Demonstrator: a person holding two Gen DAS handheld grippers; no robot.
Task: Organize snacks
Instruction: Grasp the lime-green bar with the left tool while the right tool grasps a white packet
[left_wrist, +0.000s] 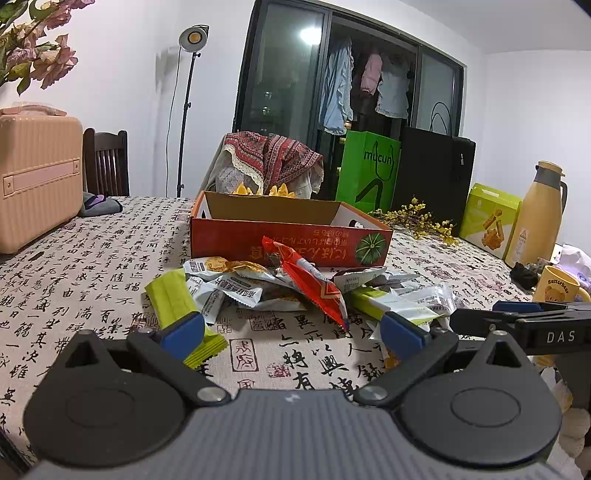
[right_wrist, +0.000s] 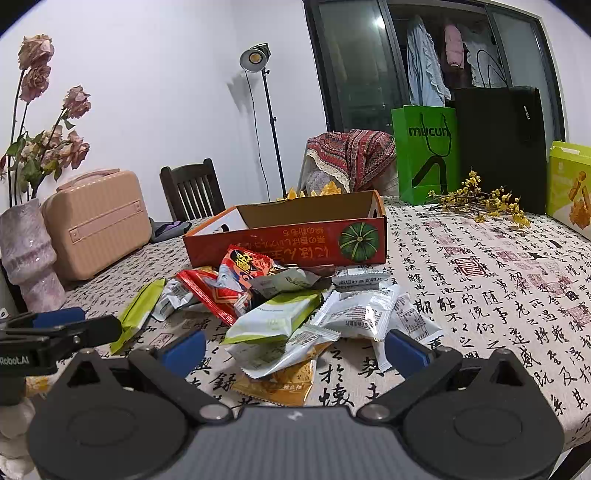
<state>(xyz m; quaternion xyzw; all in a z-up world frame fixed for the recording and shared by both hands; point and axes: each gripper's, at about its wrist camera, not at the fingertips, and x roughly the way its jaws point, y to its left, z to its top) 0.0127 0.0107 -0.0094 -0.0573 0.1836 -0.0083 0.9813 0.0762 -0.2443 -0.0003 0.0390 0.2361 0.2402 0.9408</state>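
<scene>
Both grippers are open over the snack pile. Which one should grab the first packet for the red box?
Probably the right gripper: its open fingers already bracket the white and green packets at the pile's near edge. The left gripper frames mostly bare tablecloth, one finger beside a green packet. The red box sits just behind the pile.

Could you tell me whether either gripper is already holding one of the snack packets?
No: the left gripper and the right gripper are both open, with the snack packets lying loose on the tablecloth.

A heap of snack packets (right_wrist: 295, 314) lies on the table (right_wrist: 498, 295) just ahead of the spread jaws. Behind the heap stands a cardboard box (right_wrist: 288, 240), with shopping bags (right_wrist: 424, 155) farther back, right.
</scene>
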